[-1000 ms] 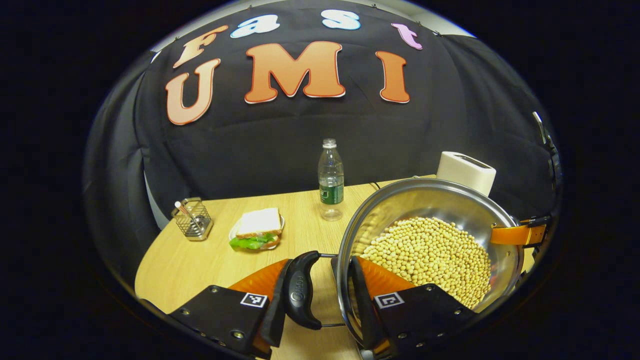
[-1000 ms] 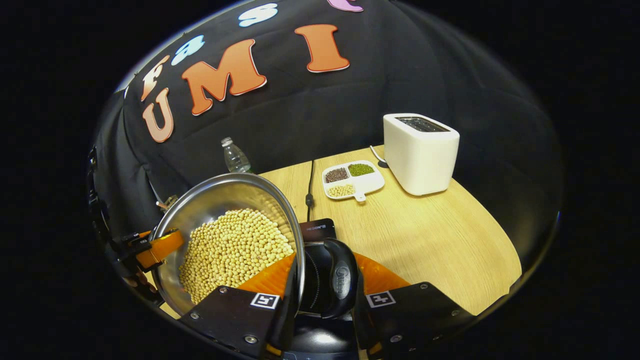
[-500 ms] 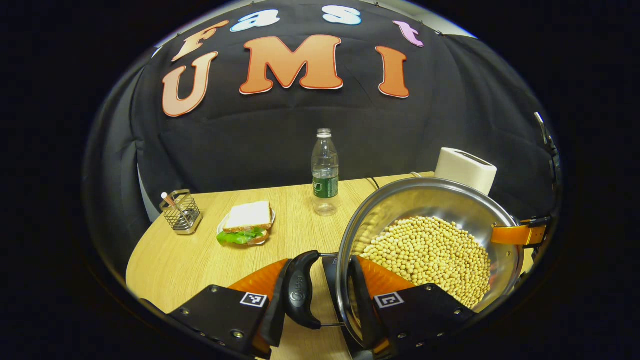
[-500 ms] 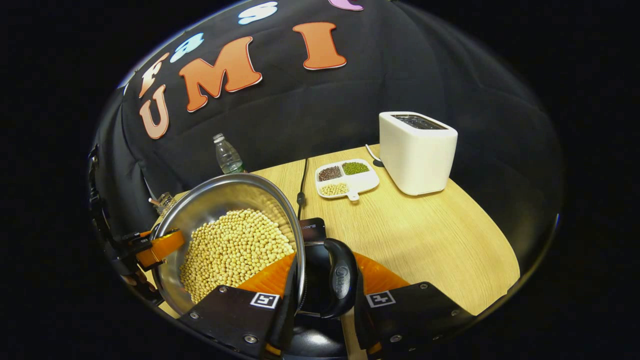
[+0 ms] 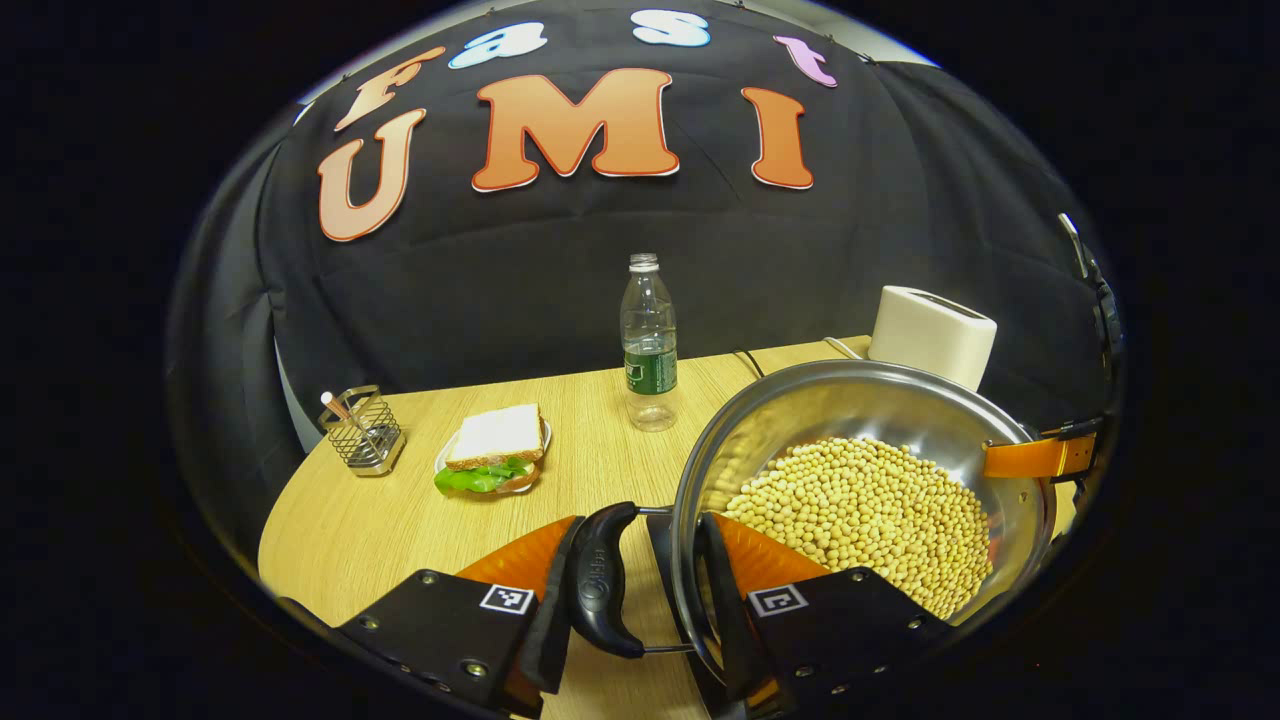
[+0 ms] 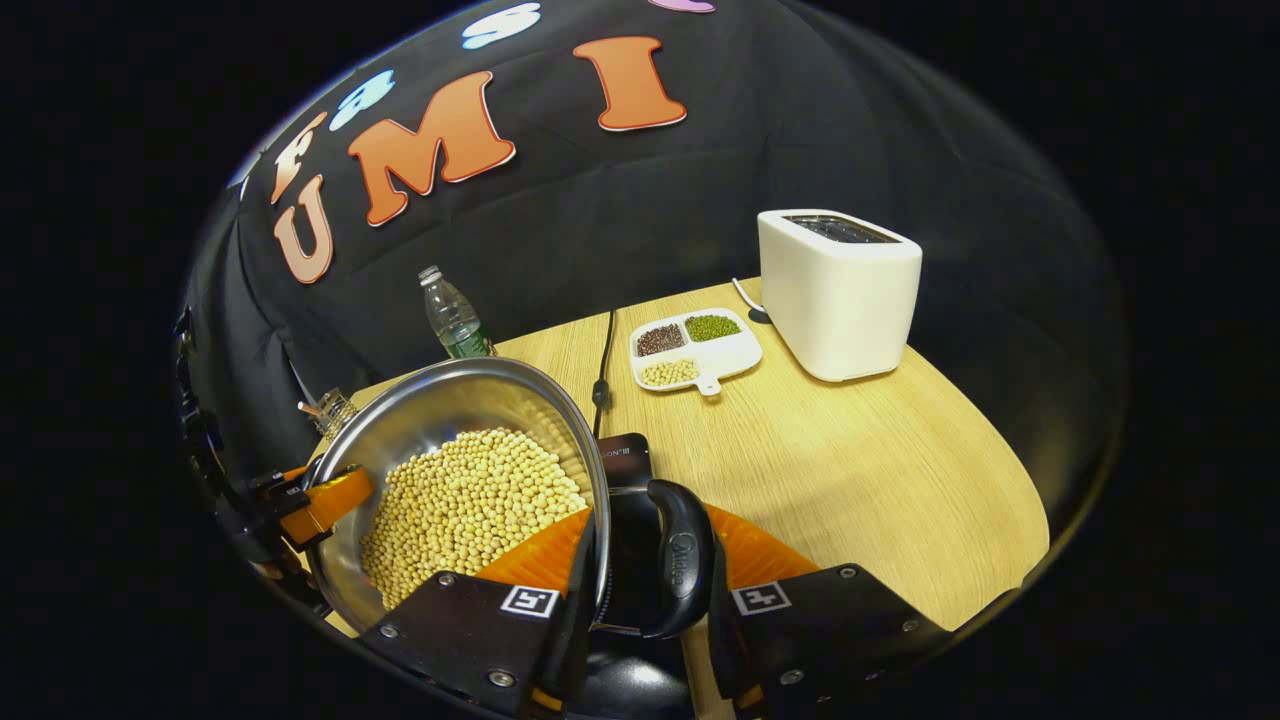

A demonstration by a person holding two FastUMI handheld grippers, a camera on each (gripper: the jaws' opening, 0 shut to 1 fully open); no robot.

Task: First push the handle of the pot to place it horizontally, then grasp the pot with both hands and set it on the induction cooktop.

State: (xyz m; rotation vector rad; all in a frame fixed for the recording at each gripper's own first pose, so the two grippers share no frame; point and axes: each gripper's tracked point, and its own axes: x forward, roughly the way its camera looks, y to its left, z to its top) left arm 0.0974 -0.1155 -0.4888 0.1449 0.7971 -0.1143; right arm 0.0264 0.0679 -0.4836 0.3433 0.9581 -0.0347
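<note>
Pot (image 5: pixel 860 400), two handles, two claws clamping.

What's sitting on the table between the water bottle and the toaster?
In the right gripper view, a black cord and a divided dish of beans lie between the water bottle and toaster.

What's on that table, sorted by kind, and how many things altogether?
Cookware: 2, the pot of soybeans and the induction cooktop.
Food: 2, the sandwich and the divided dish of beans.
Toaster: 1.
Water bottle: 1.
Wire holder: 1.
Total: 7.
</note>
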